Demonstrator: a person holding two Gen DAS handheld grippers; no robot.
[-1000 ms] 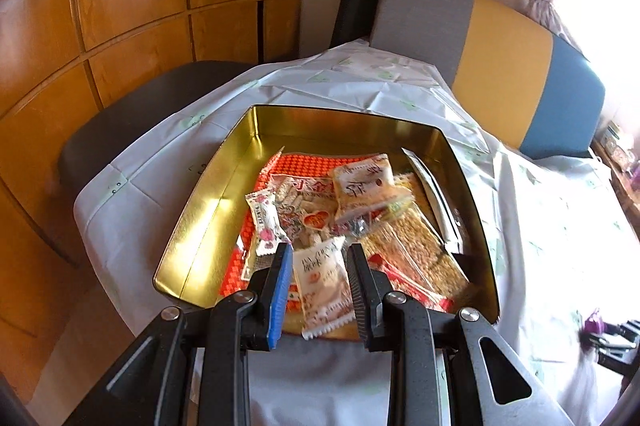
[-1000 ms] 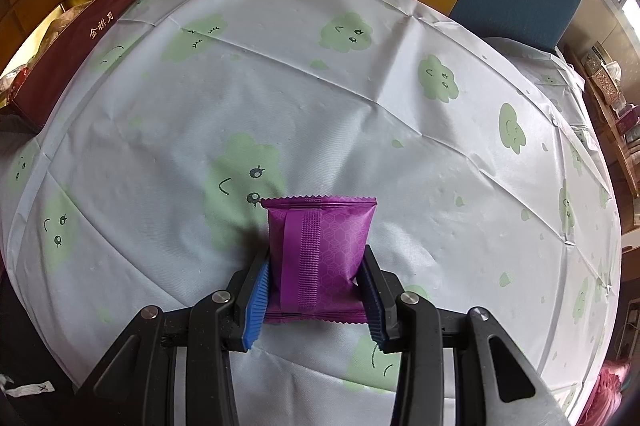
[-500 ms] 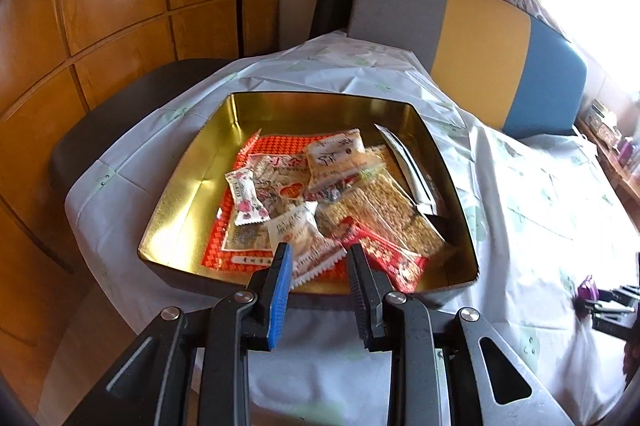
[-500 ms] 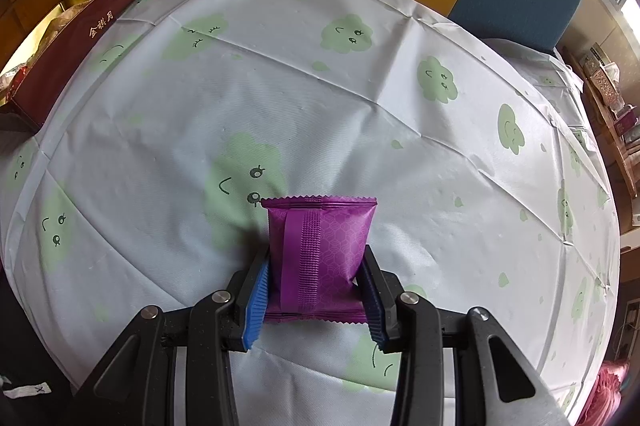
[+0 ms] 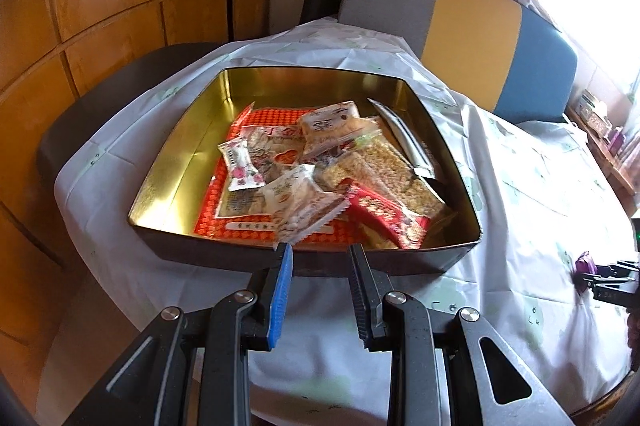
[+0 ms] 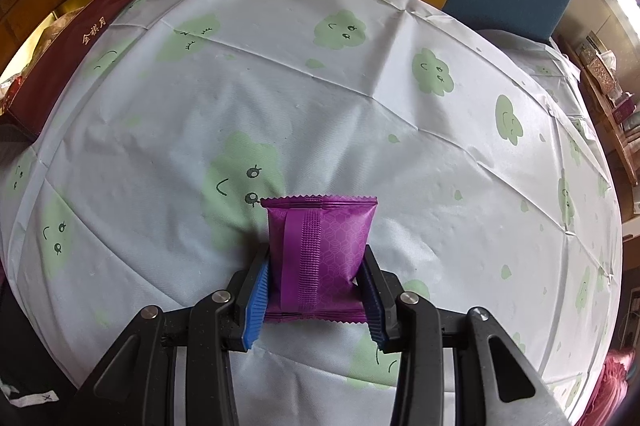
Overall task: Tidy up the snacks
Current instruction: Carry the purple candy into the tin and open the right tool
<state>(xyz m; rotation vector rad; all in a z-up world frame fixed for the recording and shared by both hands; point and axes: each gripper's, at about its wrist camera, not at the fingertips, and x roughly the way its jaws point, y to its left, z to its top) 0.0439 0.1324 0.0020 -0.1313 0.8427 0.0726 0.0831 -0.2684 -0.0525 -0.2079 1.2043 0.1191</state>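
A bench under a white cloth printed with green clouds fills the frame, where the right hand-held gripper clamps a purple snack packet at lower centre.

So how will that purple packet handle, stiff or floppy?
The purple packet looks puffy and keeps its shape between the right tool's fingers, so probably light and fairly firm. Its glossy film may be slippery, and hard squeezing could crush it.
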